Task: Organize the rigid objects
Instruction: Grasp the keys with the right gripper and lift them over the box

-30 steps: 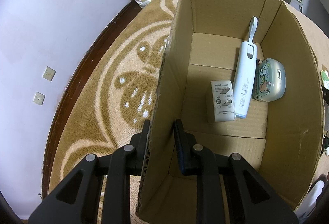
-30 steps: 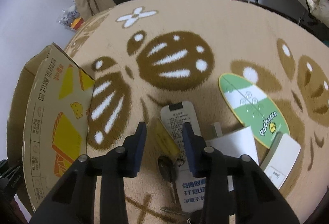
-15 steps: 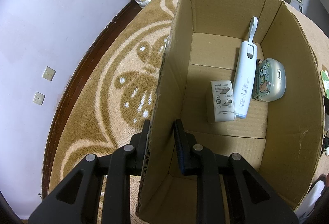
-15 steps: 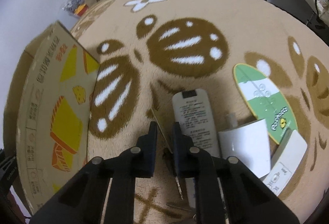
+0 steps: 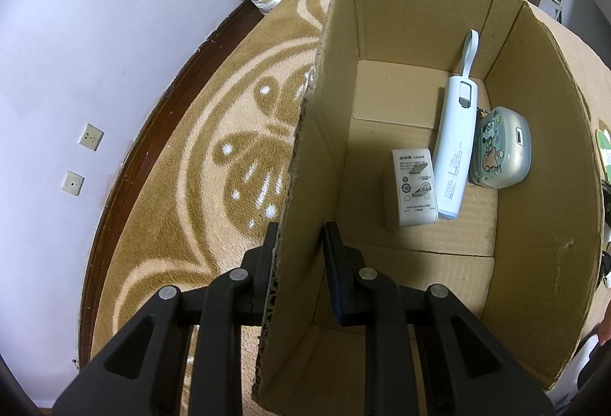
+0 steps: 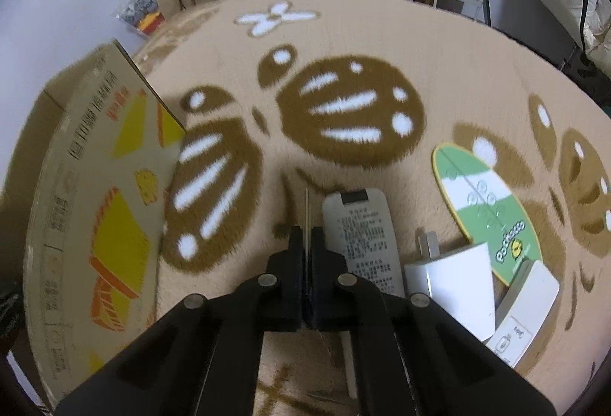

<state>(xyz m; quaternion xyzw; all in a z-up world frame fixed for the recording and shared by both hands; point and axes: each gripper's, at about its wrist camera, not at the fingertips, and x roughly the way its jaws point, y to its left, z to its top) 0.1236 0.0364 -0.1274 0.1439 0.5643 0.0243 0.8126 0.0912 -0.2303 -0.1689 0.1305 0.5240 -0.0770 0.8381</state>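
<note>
While I am looking along the left gripper (image 5: 301, 244), its jaws are straddling the near wall of the cardboard box (image 5: 317, 148), one finger outside and one inside; the outer finger is lying against the cardboard, the inner one seems to stand a little off it, so I cannot tell whether they are truly clamping. Inside the box, on its floor at about 2 o'clock from the jaws, a white charger (image 5: 414, 186) is lying just beside a long pale blue power bank (image 5: 456, 152), and a small rounded case with cartoon stickers (image 5: 500, 152) is sitting just beside the power bank, against the right wall.

In the right wrist view, the right gripper (image 6: 306, 244) is holding its jaws pressed together on a thin card (image 6: 306, 213), seen edge-on and sticking straight up at 12 o'clock. The card is hanging over the patterned rug (image 6: 362, 53). Just beside the jaws at 1 o'clock, a grey remote control (image 6: 362, 232) is lying on the rug, with a white plug adapter (image 6: 454, 282) at 3 o'clock and a green oval mat (image 6: 488, 202) beyond it. The box's printed outer wall (image 6: 95, 206) is standing at 9 o'clock.
</note>
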